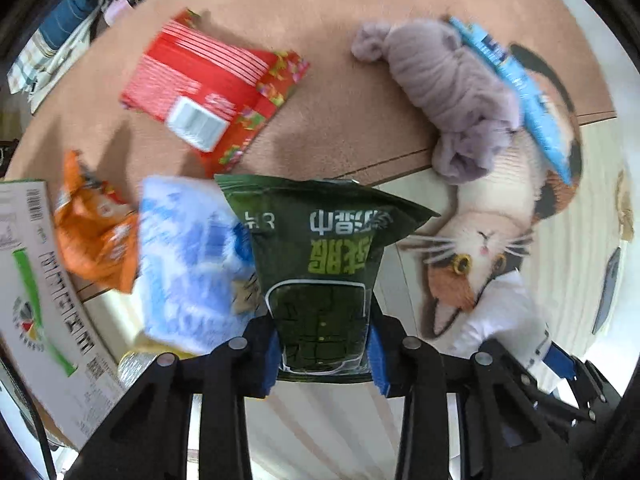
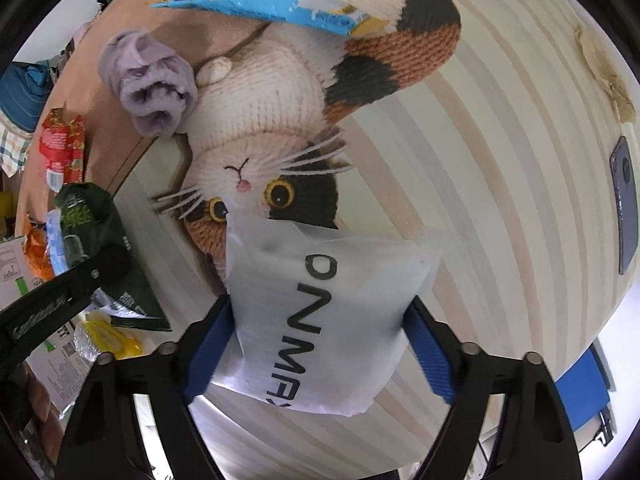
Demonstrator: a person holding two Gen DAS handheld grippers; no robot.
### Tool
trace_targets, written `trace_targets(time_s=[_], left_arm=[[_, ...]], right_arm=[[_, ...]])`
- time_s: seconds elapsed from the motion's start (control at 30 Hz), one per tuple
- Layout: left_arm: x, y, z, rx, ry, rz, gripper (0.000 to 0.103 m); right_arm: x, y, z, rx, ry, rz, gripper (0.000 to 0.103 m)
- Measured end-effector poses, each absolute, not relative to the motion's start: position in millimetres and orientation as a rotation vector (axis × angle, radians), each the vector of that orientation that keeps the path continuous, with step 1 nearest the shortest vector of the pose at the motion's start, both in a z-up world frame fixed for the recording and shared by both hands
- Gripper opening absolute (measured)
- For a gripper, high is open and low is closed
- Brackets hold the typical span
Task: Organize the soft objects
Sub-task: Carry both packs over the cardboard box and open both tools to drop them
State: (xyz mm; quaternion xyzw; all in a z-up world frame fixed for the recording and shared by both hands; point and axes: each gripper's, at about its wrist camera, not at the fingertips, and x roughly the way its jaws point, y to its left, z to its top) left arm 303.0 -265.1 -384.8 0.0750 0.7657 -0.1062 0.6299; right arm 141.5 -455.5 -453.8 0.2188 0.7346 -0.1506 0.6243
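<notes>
My left gripper (image 1: 324, 354) is shut on a dark green snack pouch (image 1: 320, 256) and holds it above the table, next to a blue-white packet (image 1: 188, 256) and an orange packet (image 1: 92, 232). My right gripper (image 2: 320, 340) is shut on a white fabric bag with black letters (image 2: 324, 312). A rolled lilac cloth (image 1: 452, 92) lies on the pink mat, also in the right wrist view (image 2: 152, 84). A light blue packet (image 2: 264, 4) lies beside it. The green pouch shows at the left of the right wrist view (image 2: 92, 224).
A red snack bag (image 1: 208, 88) lies on the pink mat. A white cardboard box (image 1: 36, 300) stands at the left edge. The table cover shows a knitted cat picture (image 2: 280, 120). A phone (image 2: 626, 204) lies at the far right. Clothes (image 1: 60, 36) sit at the back left.
</notes>
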Motion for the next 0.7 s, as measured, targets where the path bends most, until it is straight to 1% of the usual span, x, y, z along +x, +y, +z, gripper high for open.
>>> trace_targets(time_s=[0.03,0.2,0.37,0.4,0.5,0.53,0.57,0.63,0.7], left_arm=[[299.2,-260.1,-372.6,0.161,1.737,-0.251,0.033],[279.2,-226.8,-312.4,0.075,1.662,-0.277,0.033],[271.4,-161.0,-259.0,-0.016,1.561,-0.24,0.033],[272.3,-154.9,-263.0,-0.027,1.543,-0.23,0.033],[261.7,-122.0,-249.0,-0.067,1.492,-0.214,0.033],[256.7,-100.1,-236.6,-0.077,1.471,-0.204,0.033],[250.6,-91.7,-233.9,-0.08,1.454,-0.195,0.033],[242.8,-52.4,-219.6,-0.09,1.424,-0.167,0.033],[238.1,-23.2,-223.0,-0.092,1.405,-0.136,0.033]], right_arm=[[138.1,-452.8,-450.0,0.502,1.683,-0.334,0.076],[130.3,-427.7,-420.1,0.482,1.651,-0.26,0.069],[138.2,-378.7,-378.6,0.372,1.598,-0.178,0.064],[142.6,-367.2,-369.0,0.362,1.585,-0.161,0.063],[170.5,-352.1,-333.8,0.374,1.558,-0.112,0.062],[182.0,-339.5,-320.4,0.369,1.545,-0.088,0.062],[187.7,-330.9,-297.2,0.358,1.527,-0.066,0.062],[208.0,-295.5,-267.3,0.309,1.488,-0.02,0.062],[214.1,-259.4,-244.1,0.27,1.459,0.029,0.062]])
